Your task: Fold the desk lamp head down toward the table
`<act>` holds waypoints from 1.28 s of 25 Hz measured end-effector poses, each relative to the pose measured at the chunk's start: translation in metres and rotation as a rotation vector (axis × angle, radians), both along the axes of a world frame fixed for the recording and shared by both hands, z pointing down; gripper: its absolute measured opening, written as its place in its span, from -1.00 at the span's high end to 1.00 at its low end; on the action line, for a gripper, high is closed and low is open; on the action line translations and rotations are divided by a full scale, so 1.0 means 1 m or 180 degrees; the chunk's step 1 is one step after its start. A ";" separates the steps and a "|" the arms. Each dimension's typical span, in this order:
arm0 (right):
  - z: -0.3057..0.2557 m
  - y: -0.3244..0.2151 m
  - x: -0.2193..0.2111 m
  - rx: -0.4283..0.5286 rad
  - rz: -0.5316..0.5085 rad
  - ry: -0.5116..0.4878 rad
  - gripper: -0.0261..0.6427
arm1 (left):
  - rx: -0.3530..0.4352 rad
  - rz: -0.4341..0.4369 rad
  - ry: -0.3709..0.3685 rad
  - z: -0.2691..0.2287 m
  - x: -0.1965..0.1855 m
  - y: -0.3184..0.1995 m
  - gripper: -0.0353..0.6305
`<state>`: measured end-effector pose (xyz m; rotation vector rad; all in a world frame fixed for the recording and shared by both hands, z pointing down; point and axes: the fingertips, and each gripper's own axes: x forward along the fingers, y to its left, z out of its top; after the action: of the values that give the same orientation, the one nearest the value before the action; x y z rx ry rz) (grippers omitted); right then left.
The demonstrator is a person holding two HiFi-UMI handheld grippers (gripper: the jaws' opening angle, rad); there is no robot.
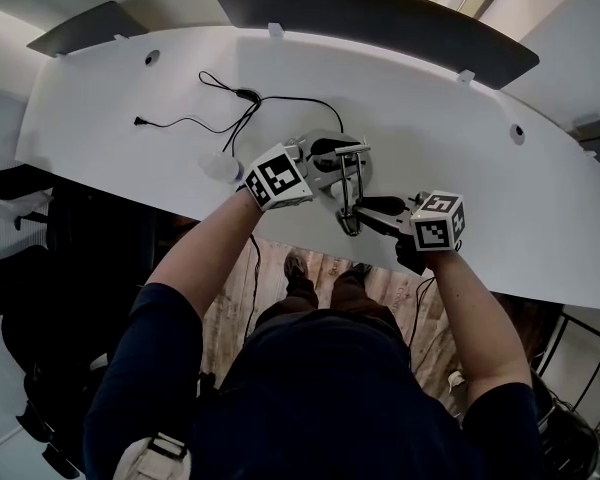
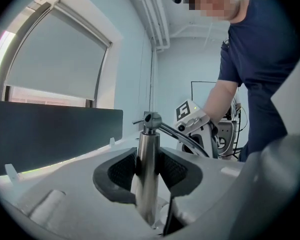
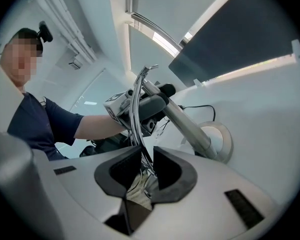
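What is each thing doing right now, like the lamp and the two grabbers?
Left gripper: shut on the lamp post.
Lamp post: upright, clamped.
Right gripper: open around the lamp arm.
Lamp arm: curving down from the post's top.
Cable: loose on the table.

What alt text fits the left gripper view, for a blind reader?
The left gripper is shut on the lamp's upright metal post. Behind it, a person in a dark shirt holds the right gripper at the lamp's thin curved arm.
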<state>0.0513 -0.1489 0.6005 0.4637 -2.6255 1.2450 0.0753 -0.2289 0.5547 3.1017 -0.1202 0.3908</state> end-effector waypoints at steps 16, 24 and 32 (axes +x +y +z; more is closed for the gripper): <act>-0.046 0.042 0.044 0.0564 0.0238 0.0155 0.68 | 0.0631 0.0021 -0.0289 -0.001 -0.008 0.006 0.50; -0.054 0.072 0.053 0.0581 0.0361 0.0161 0.68 | 0.0894 0.0140 -0.0472 0.003 -0.016 0.009 0.47; -0.059 0.078 0.049 0.0583 0.0451 0.0109 0.68 | 0.0579 0.0061 -0.0361 0.006 -0.017 0.004 0.45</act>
<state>0.1008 -0.0708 0.5414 0.7065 -2.7308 1.0274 0.0581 -0.2247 0.5611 3.2602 -0.1347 0.5886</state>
